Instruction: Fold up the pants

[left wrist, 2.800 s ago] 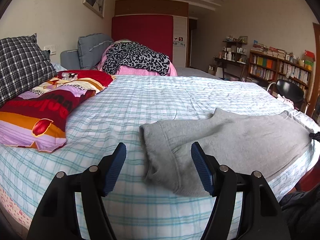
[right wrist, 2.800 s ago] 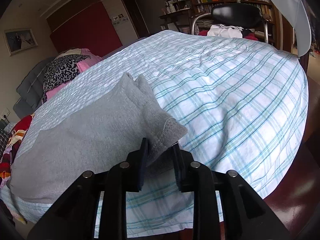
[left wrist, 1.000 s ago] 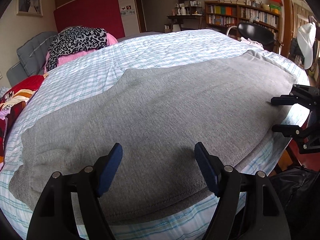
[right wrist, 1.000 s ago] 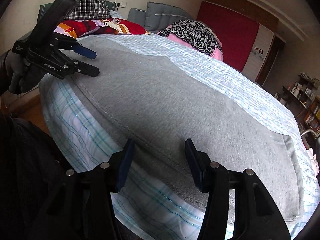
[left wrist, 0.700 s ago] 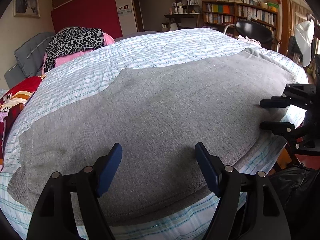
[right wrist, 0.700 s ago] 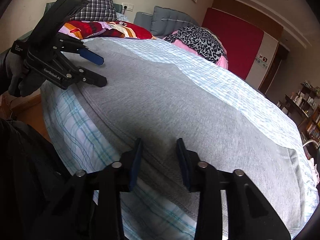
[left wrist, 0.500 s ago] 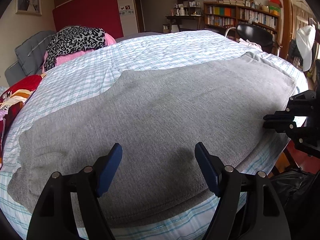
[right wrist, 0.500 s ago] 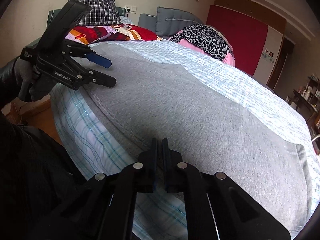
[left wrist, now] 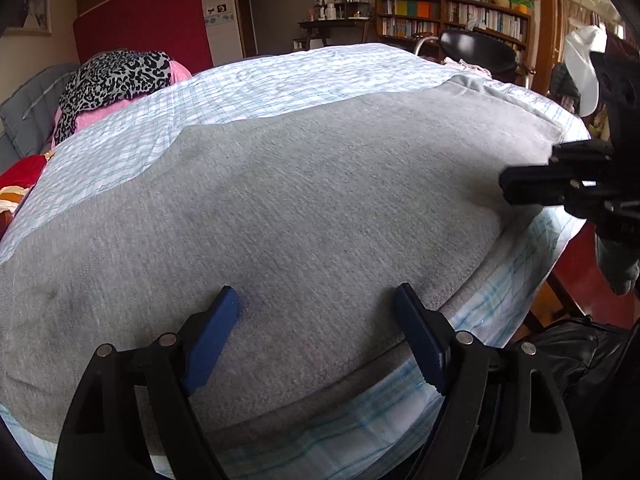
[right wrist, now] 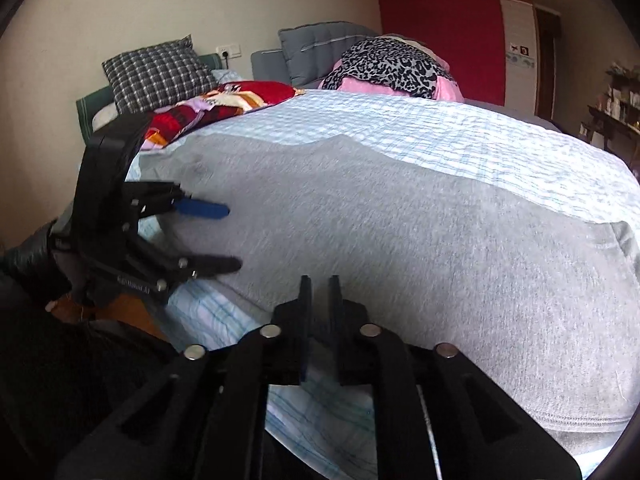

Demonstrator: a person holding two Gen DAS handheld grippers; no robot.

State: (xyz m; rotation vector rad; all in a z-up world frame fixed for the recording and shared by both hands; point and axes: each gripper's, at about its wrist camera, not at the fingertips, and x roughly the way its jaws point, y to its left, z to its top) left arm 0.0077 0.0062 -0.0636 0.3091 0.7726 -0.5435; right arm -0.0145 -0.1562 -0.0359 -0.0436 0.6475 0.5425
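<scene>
Lying flat along the near edge of the bed (left wrist: 320, 76), the grey pants (left wrist: 304, 200) covered most of the near part of the mattress, their lower hem hanging slightly over the near edge of the blue-and-white checked sheet (right wrist: 460, 136). One end of the garment, with a seamed band, reached toward the bed's right end in the left wrist view, close to the black chair (left wrist: 480, 50); the other end lay toward the pillows.

At the near edge the left gripper (left wrist: 316, 320) stood with its blue-padded fingers (left wrist: 212, 332) spread wide apart, both over the grey cloth and grasping nothing. In the right wrist view the same gripper (right wrist: 224, 236) showed from the side, one finger above the fabric and one at the fabric's edge, with a clear gap between them.

Further along the same edge the right gripper (right wrist: 320, 292) had its fingers drawn nearly together, a narrow slit left between them, right at the hem of the pants. Whether cloth was pinched in that slit could not be told from either view. From the left wrist camera the right gripper (left wrist: 516, 190) appeared as closed black fingers touching the fabric near the bed's edge.

Toward the head of the bed lay a checked pillow (right wrist: 156, 72), a red patterned quilt (right wrist: 224, 104) and a leopard-print cloth (right wrist: 392, 64) on pink bedding. Bookshelves (left wrist: 452, 20) lined the far wall, beside a red panel (left wrist: 148, 24).
</scene>
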